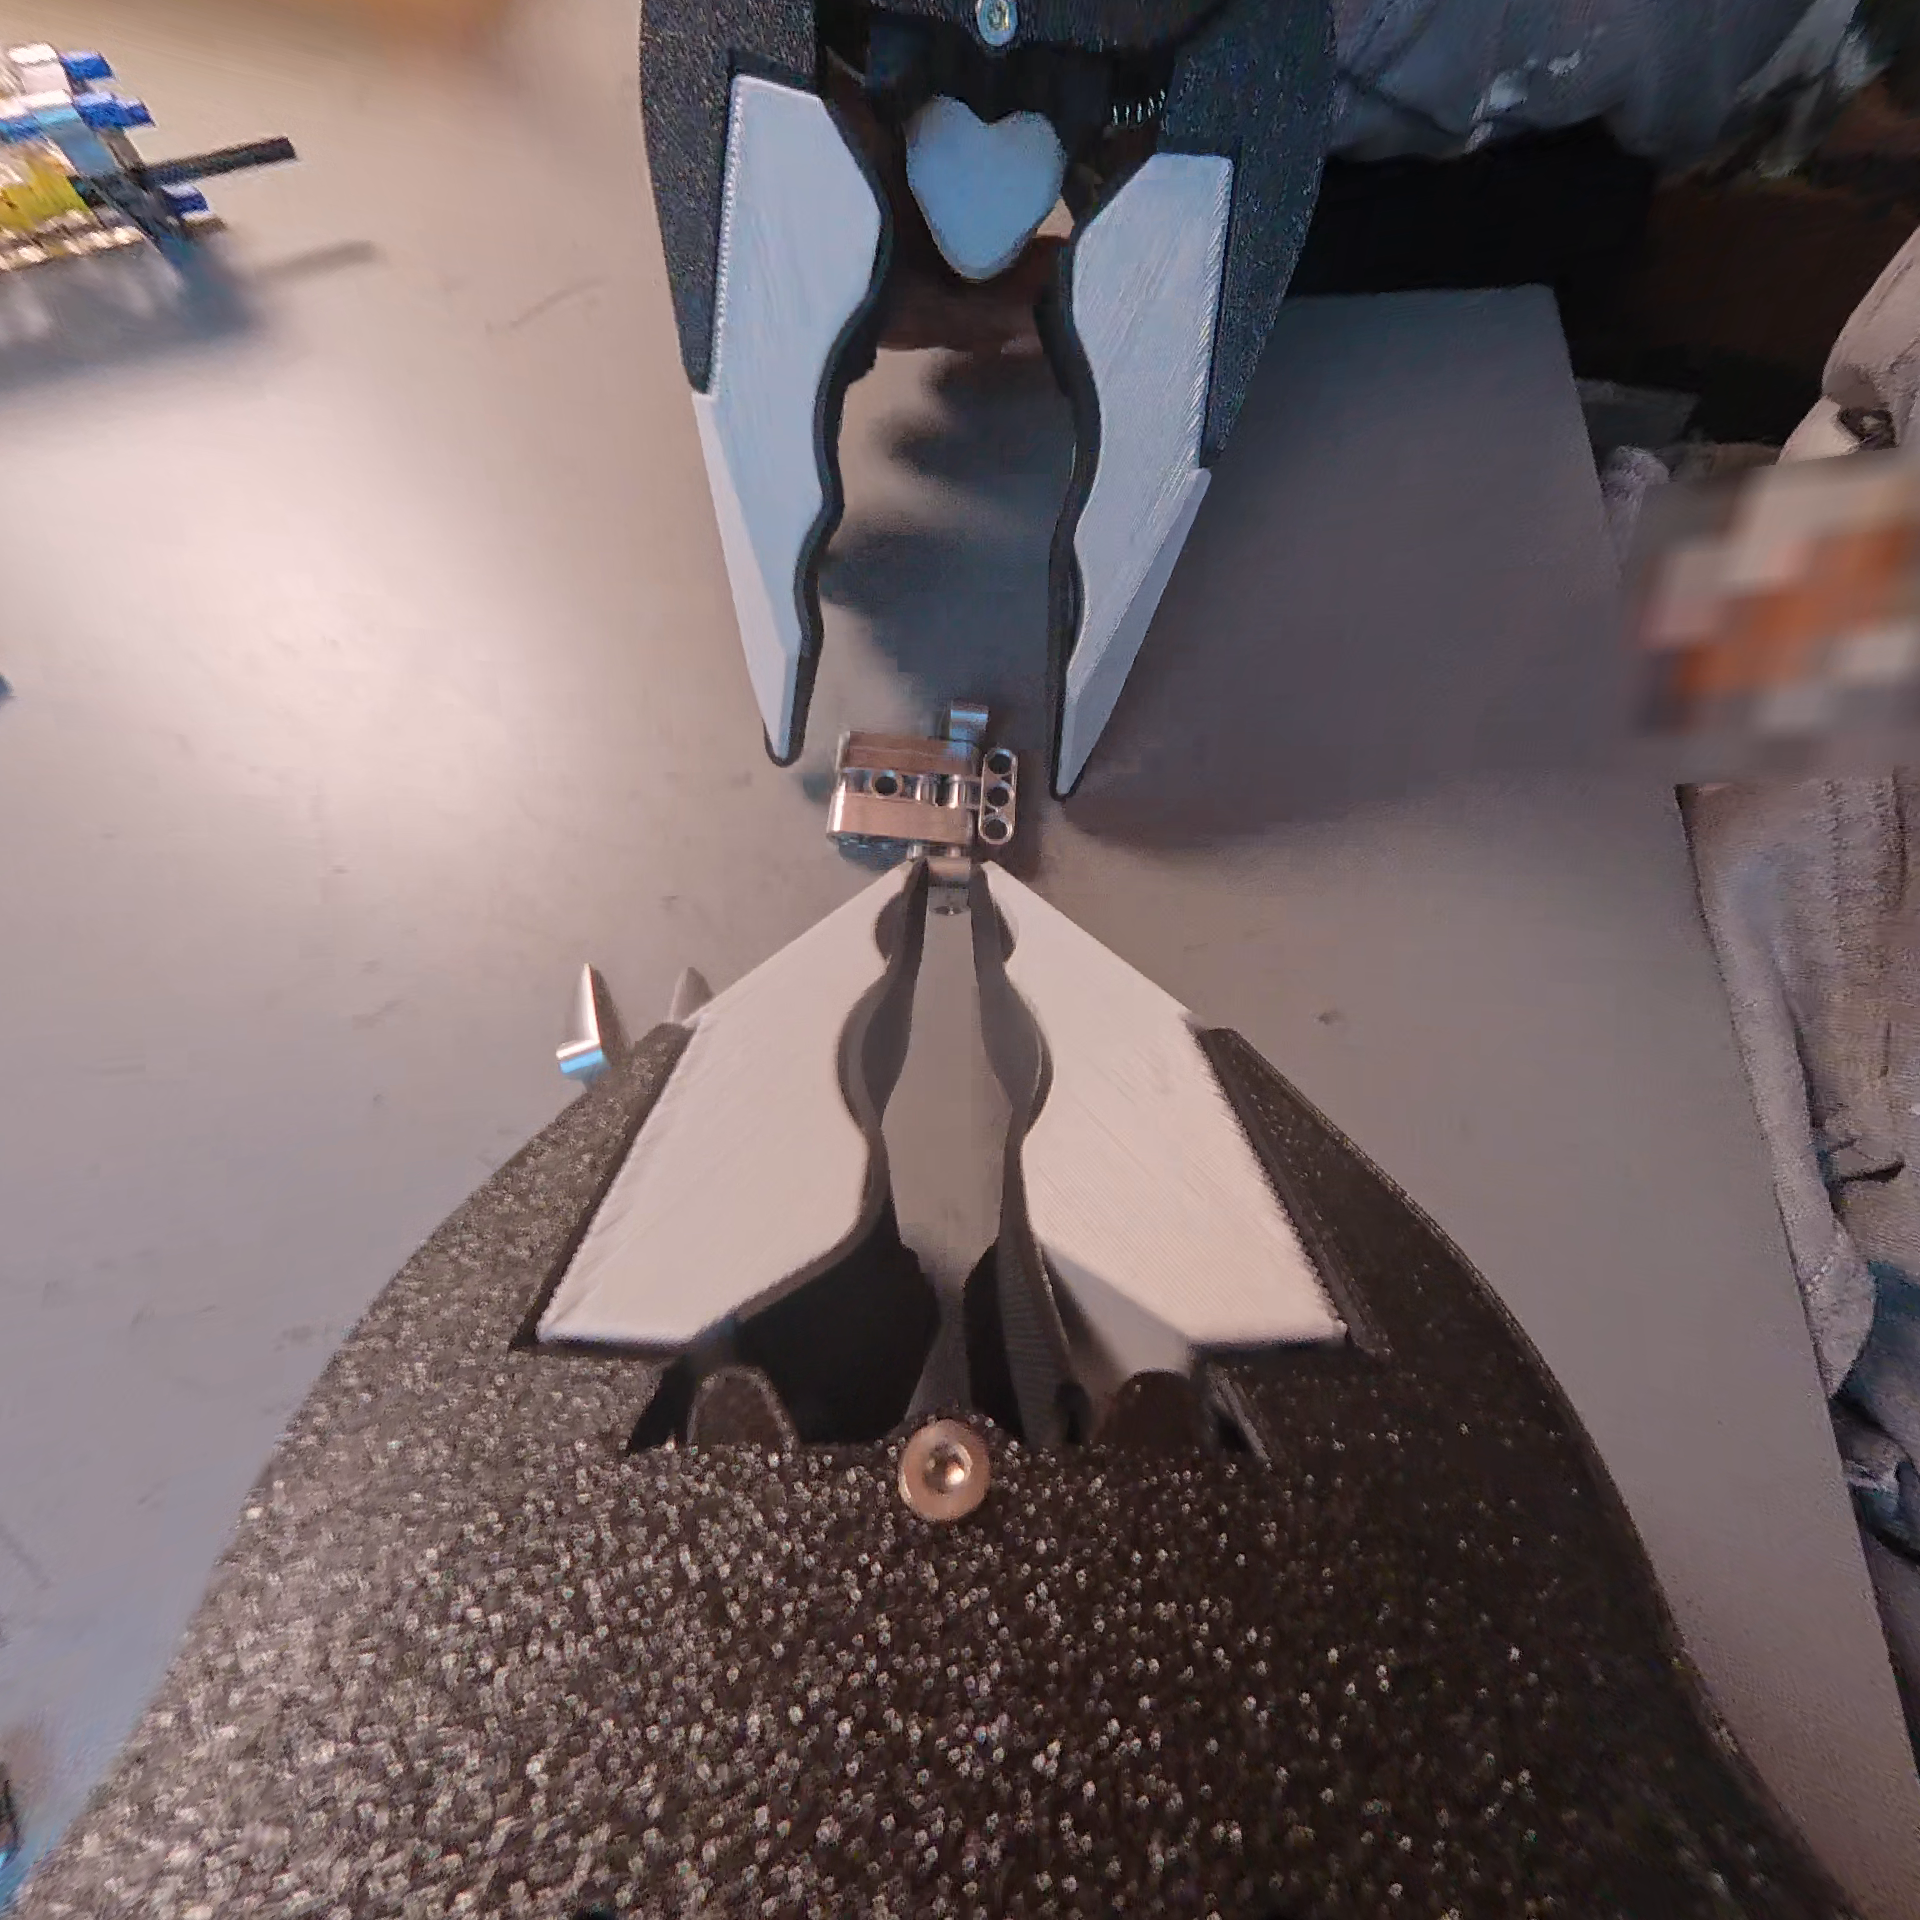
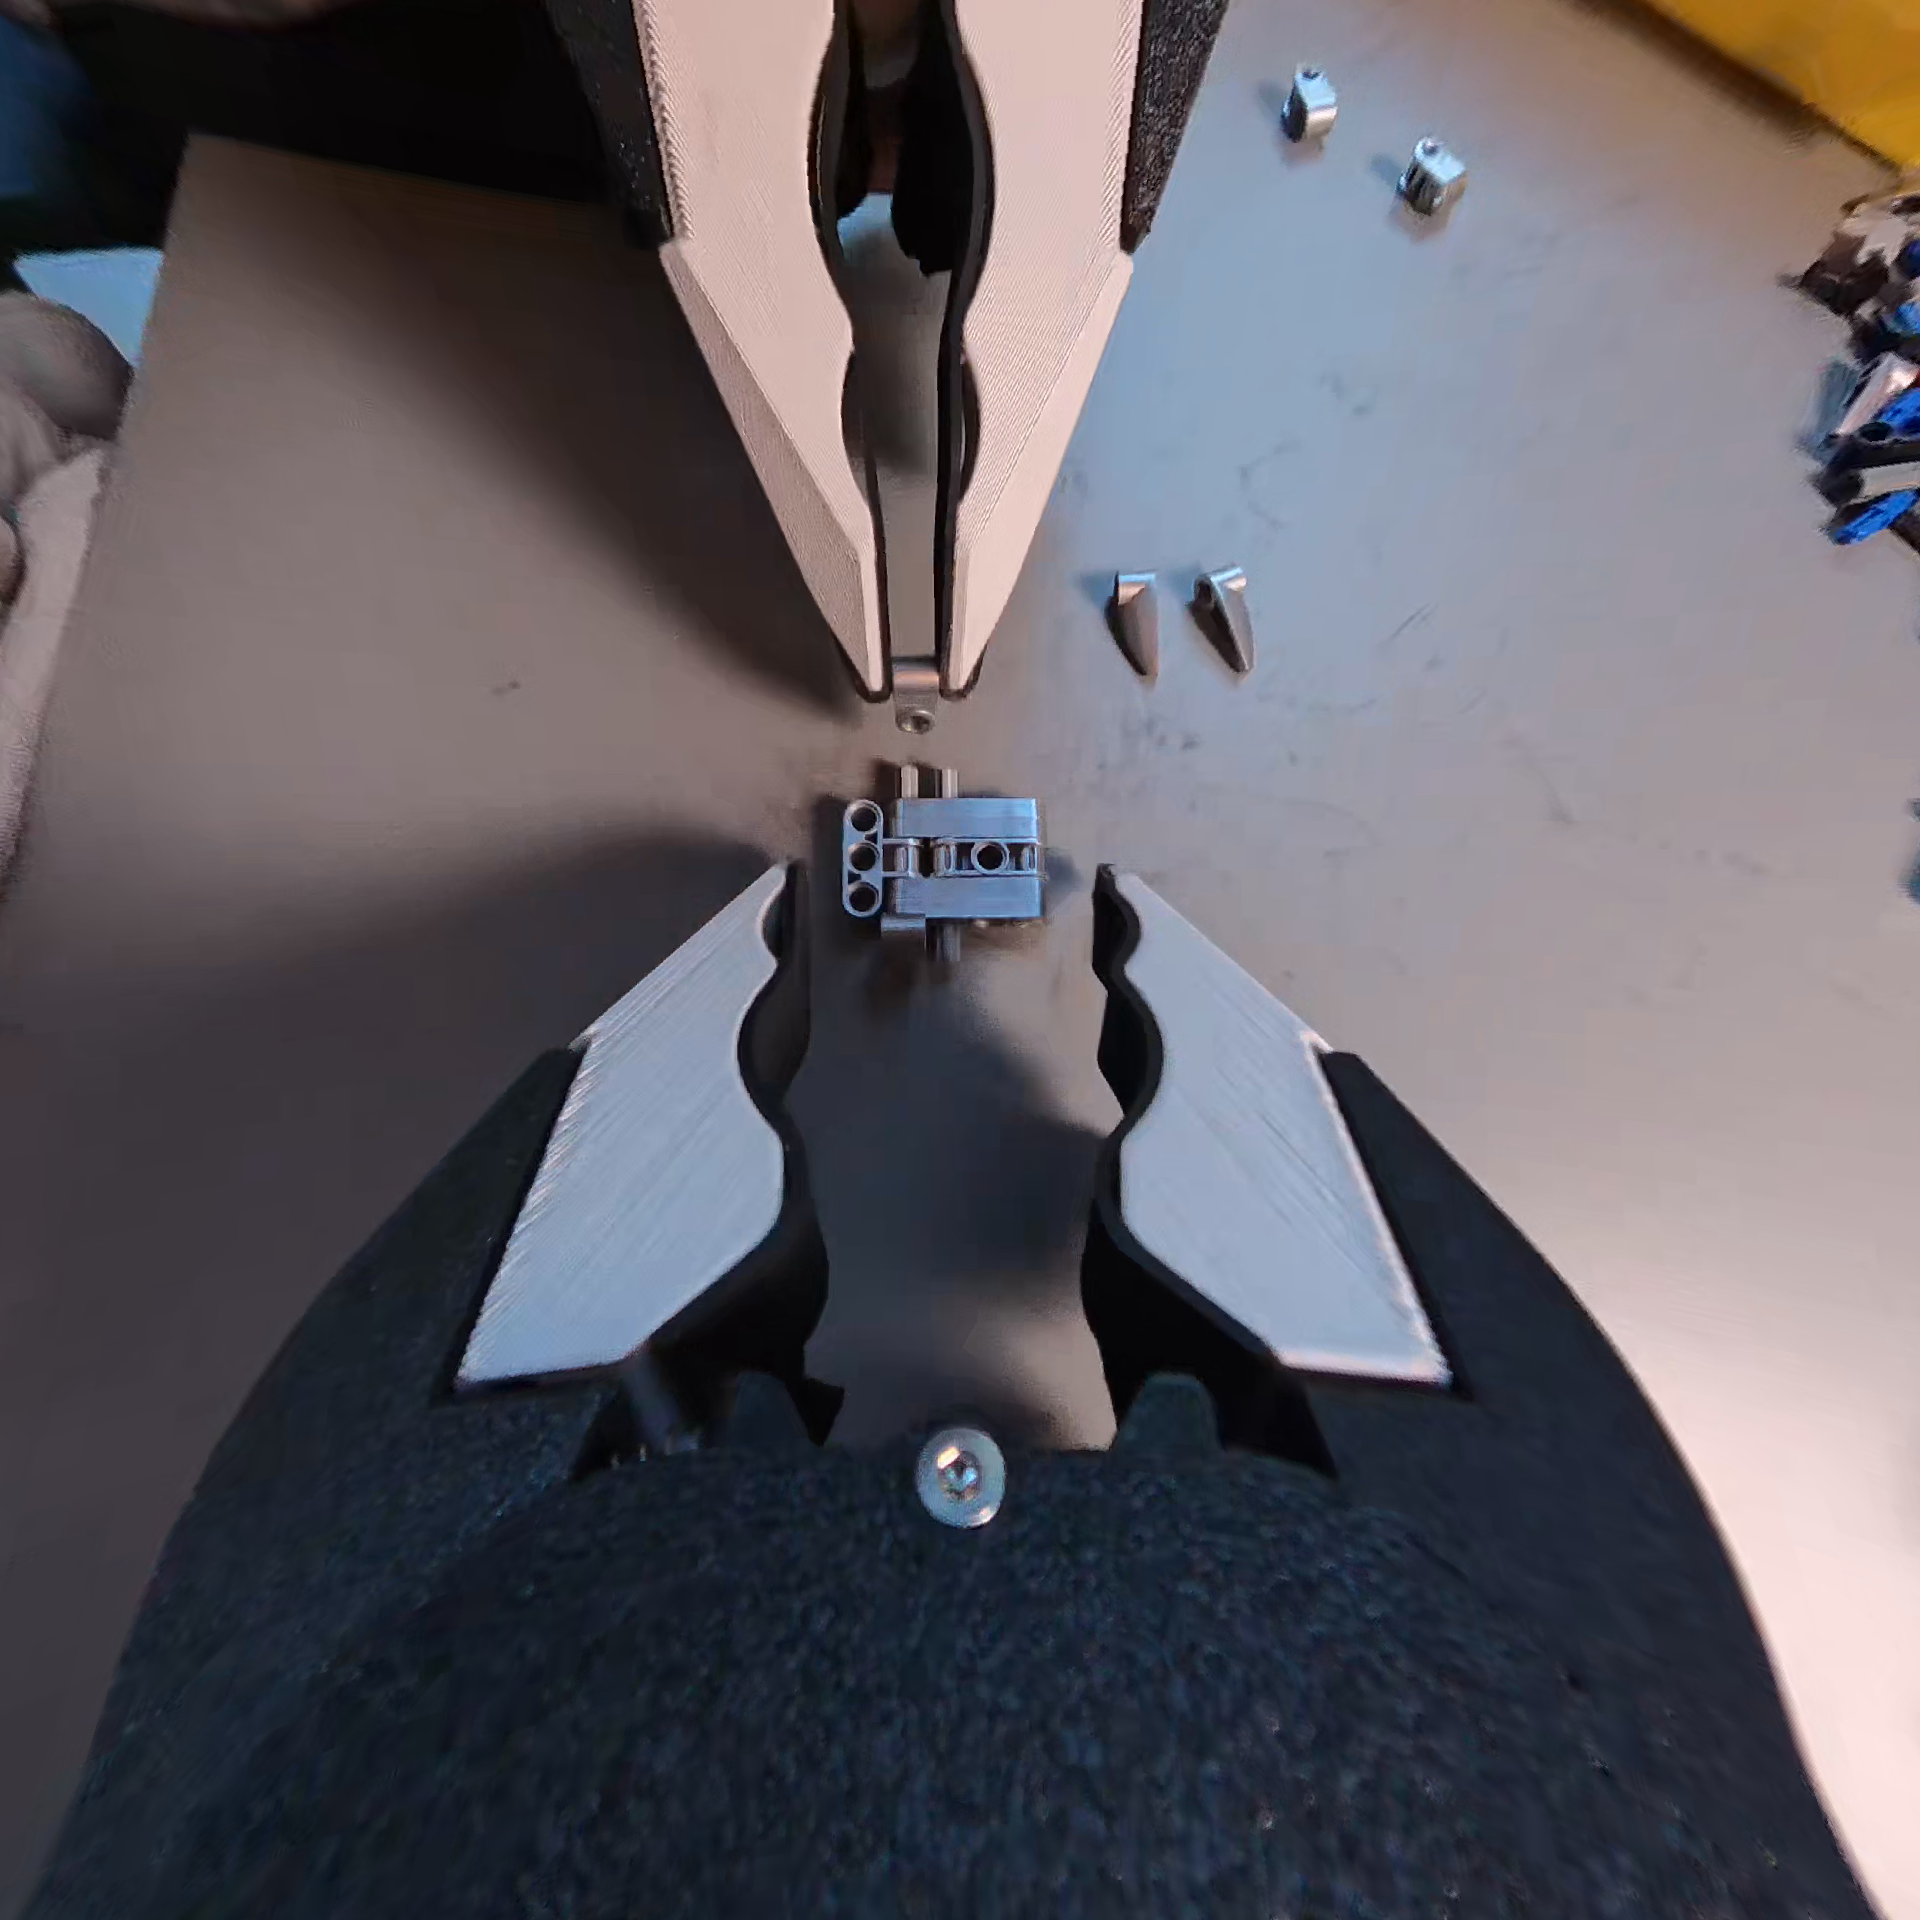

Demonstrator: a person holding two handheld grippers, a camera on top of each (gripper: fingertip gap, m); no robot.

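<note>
Lying flat on the matte grey tabletop [image 2: 416,520], a small grey plastic assembly [image 2: 945,860] of studless building pieces sits between the two grippers: a blocky ribbed body with a short three-hole beam fixed along one end and round pin holes along its middle. It rests well in from the tabletop's edges.

Facing it from one side, the left gripper [image 1: 948,883] has its pale, layer-ridged fingers pinched together on a little grey connector piece [image 2: 914,698], a smooth tab with one round hole that pokes out past the tips, just beside the assembly but, in the right wrist view, apart from it.

Opposite, the right gripper [image 2: 943,883] stands spread wide, its wavy black-lined fingers flanking the assembly without touching it. Both grippers have grainy black bodies.

Two curved, fang-shaped grey pieces [image 2: 1184,618] lie beside the left gripper's tips, and two stubby grey connectors [image 2: 1371,135] lie farther toward the tabletop's far edge. A blurred blue, black and white brick model [image 2: 1870,395] sits near the edge beyond them. Grey cloth [image 1: 1787,1039] borders another edge.
</note>
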